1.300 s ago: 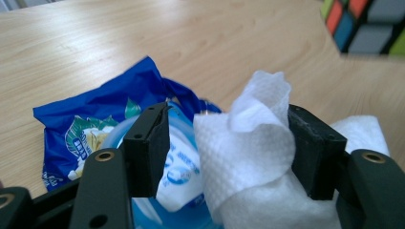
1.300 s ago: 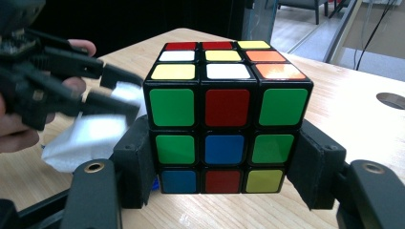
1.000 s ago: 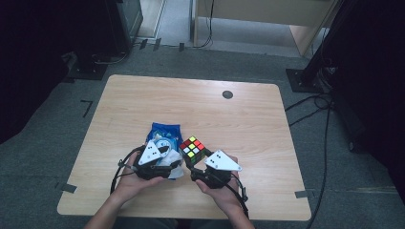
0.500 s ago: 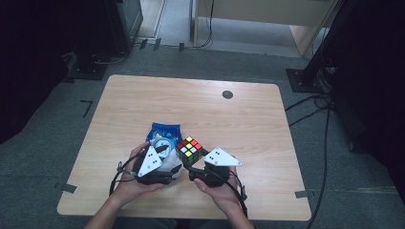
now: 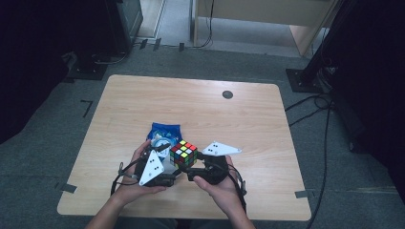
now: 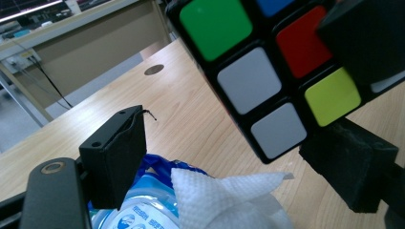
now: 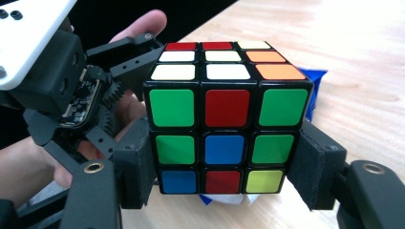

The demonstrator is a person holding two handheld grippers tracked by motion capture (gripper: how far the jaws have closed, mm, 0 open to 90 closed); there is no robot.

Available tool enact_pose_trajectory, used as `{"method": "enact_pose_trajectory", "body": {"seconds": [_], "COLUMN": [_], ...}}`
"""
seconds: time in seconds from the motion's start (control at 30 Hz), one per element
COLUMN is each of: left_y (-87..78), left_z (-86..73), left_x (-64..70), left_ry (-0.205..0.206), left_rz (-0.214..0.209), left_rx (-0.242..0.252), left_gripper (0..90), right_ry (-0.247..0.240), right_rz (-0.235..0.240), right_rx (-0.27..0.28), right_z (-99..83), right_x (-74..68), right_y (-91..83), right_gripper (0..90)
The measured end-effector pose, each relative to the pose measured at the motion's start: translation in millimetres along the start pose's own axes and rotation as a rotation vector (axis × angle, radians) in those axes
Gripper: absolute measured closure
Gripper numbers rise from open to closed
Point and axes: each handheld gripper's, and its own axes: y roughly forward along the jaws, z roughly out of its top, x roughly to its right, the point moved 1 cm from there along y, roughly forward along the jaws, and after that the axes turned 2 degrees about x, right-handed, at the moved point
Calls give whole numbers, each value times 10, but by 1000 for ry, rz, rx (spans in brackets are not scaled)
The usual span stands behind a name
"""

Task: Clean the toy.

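A scrambled puzzle cube [image 5: 184,153] is held just above the table's near middle; my right gripper [image 7: 227,167] is shut on the cube [image 7: 224,119], its pads pressing the lower layers from both sides. In the high view the right gripper [image 5: 188,166] comes in from the cube's right. My left gripper [image 6: 231,162] stands open, its jaws wide apart over a white tissue [image 6: 224,200] that sticks out of a blue wipes packet [image 6: 143,210]. The cube [image 6: 267,71] hangs close above its right jaw. From above, the left gripper [image 5: 167,160] sits left of the cube, over the packet [image 5: 165,131].
The wooden table [image 5: 191,105] has a round cable hole [image 5: 228,94] near its far edge. A person's hands hold both grippers at the near edge. Black stands and cables lie on the floor to the right [image 5: 325,76].
The cube has shifted a little left and nearer the front edge, held in the right gripper. The left gripper has turned in toward it.
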Motion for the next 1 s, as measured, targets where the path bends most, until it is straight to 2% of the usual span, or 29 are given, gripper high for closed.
{"method": "enact_pose_trajectory", "body": {"seconds": [0.07, 0.17, 0.3, 0.4, 0.5, 0.57, 0.67, 0.77, 1.0], "left_y": [-6, 2, 36, 53, 54, 67, 92, 86, 56], "left_z": [6, 2, 3, -2, -9, -18, -42, -56, -44], "left_x": [7, 45, 115, 146, 162, 188, 208, 207, 194], "left_ry": [9, 41, 68, 88, 113, 136, 142, 111, 72], "left_rz": [7, 14, 3, 2, 10, 37, 58, 42, 24], "left_rx": [16, 23, 30, 27, 22, 14, -13, -2, 22], "left_gripper": [162, 134, 143, 147, 189, 242, 274, 298, 329], "right_ry": [11, 42, 38, 66, 82, 88, 90, 97, 143], "right_rz": [-11, -3, -38, -25, -24, -25, -43, -42, -13], "right_rx": [-8, -16, -50, -71, -74, -70, -52, -42, 34], "right_z": [-1, -4, -26, -41, -38, -34, -35, -34, -20], "right_x": [11, 39, 23, 32, 37, 34, 25, 26, 60], "right_y": [8, 18, 56, 91, 92, 89, 93, 97, 72], "right_gripper": [346, 346, 346, 346, 346, 346, 346, 346, 338]}}
